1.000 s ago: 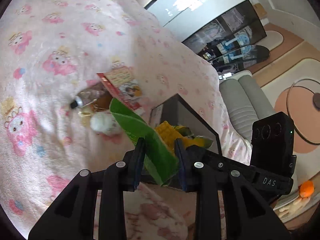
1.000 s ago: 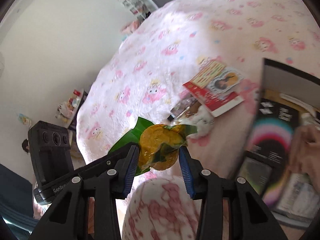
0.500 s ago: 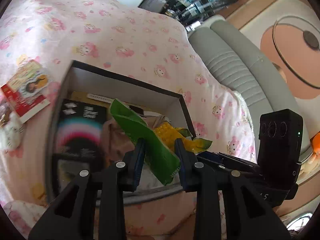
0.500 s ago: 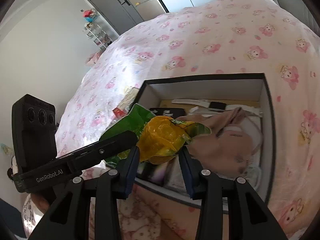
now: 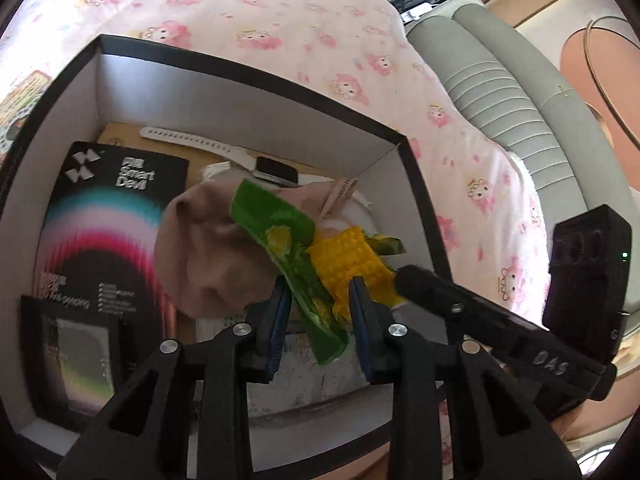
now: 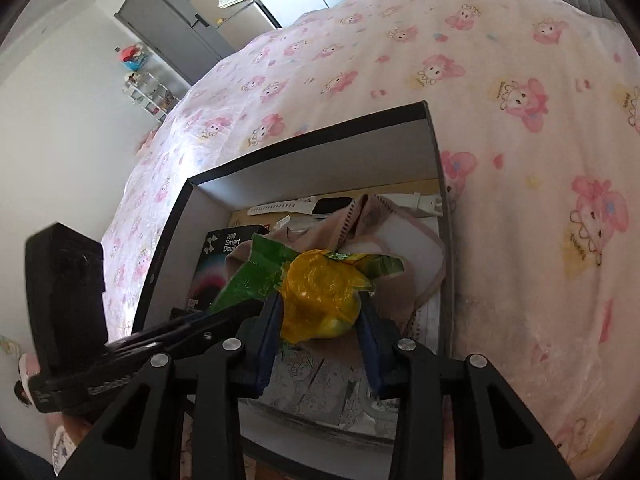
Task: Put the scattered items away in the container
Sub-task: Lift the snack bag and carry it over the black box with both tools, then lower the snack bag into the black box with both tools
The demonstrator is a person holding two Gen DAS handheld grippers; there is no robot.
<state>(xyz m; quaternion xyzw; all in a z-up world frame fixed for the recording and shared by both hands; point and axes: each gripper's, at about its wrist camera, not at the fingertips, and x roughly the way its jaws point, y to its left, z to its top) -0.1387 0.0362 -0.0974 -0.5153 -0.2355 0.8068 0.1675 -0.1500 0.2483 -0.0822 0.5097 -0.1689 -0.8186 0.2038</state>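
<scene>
L tongs (image 5: 318, 310) & R tongs (image 6: 318, 318), closing, both pinch corn packet (image 6: 320, 296) above box (image 5: 256, 76) w/ watch (image 5: 224, 152).

box (image 5: 248, 76): 1 | corn packet (image 5: 312, 256): 1 | watch (image 5: 240, 156): 1 | booklet (image 5: 104, 224): 1 | cloth (image 5: 200, 256): 1

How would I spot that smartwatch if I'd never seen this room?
Find the open black cardboard box with white inner walls sitting on the pink cartoon-print blanket. Along its far wall lies the white-strapped smartwatch with a dark rectangular face, beyond the crumpled beige cloth. It is the only long, thin, ribbed strap there.
</scene>
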